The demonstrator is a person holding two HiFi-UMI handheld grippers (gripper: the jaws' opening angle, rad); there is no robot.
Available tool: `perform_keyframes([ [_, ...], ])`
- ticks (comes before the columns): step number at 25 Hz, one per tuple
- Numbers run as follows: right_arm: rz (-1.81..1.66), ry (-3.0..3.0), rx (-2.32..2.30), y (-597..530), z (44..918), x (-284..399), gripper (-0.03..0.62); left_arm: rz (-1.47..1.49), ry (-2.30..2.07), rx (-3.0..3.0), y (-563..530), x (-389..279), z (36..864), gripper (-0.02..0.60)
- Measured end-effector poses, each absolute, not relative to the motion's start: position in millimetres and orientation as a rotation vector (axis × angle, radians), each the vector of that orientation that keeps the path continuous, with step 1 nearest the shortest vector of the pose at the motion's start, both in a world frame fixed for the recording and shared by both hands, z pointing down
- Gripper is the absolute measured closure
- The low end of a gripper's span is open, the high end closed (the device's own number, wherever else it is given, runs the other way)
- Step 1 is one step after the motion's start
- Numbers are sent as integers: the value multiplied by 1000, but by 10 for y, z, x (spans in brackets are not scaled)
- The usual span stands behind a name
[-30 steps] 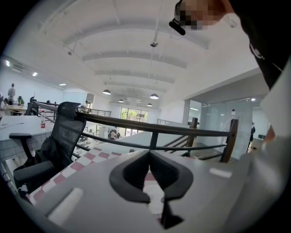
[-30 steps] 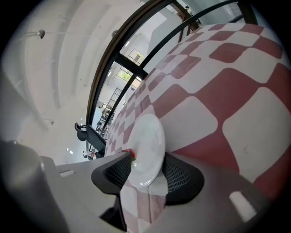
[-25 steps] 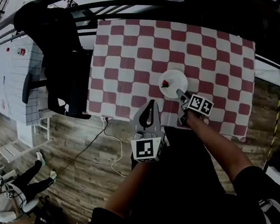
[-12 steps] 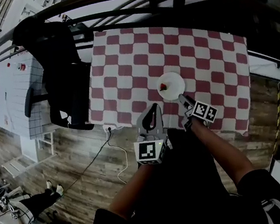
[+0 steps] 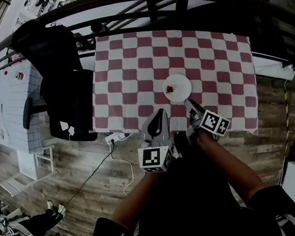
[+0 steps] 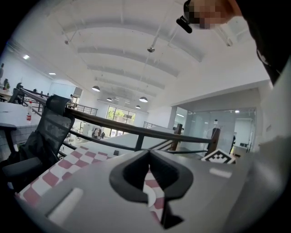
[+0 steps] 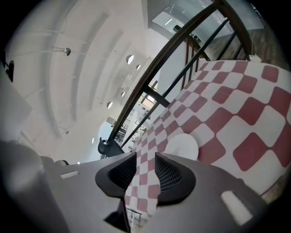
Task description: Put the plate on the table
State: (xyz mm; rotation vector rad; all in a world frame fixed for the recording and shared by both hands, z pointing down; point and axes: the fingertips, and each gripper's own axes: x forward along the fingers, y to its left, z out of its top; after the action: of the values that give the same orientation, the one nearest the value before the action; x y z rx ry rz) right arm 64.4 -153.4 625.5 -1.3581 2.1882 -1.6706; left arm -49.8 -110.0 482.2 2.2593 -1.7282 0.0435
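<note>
A black office chair (image 5: 65, 84) stands at the left end of the table (image 5: 121, 63), which is covered by a red-and-white checked cloth. At the table's near edge, the left gripper (image 5: 160, 113) points across the cloth. Its jaws are pressed together at the tips with nothing between them. To its right a white plate (image 5: 179, 89) lies flat on the cloth, close to the near edge, with a small red thing (image 5: 169, 88) on its left part. The right gripper (image 5: 188, 102) sits just beside the plate's near rim, aimed at it, and the plate lies ahead of the jaws, not between them. Those jaws are a narrow gap apart and closing, and only checked cloth shows through the gap.
</note>
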Motion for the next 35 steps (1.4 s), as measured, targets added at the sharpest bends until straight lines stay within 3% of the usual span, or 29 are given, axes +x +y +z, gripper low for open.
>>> perform_keyframes([
  [3, -1595, 2220, -1378, -1419, 5990, 624, 543, 33, -1708, 2276, -1029, -522, 4793, 572],
  [8, -1416, 2340, -1421, -1255, 5603, 604, 594, 9, -1682, 2312, -964, -533, 4687, 572],
  [16, -1227, 2462, -1423, -1082, 4996, 372, 594, -38, -1640, 2356, -959, -533, 4484, 572],
  [29, -544, 2580, -1681, -908, 3979, 470, 594, -109, -1636, 2519, -869, -384, 3887, 572],
  [35, -465, 2553, -1742, -775, 3892, 517, 595, -140, -1635, 2567, -779, -294, 3769, 572],
])
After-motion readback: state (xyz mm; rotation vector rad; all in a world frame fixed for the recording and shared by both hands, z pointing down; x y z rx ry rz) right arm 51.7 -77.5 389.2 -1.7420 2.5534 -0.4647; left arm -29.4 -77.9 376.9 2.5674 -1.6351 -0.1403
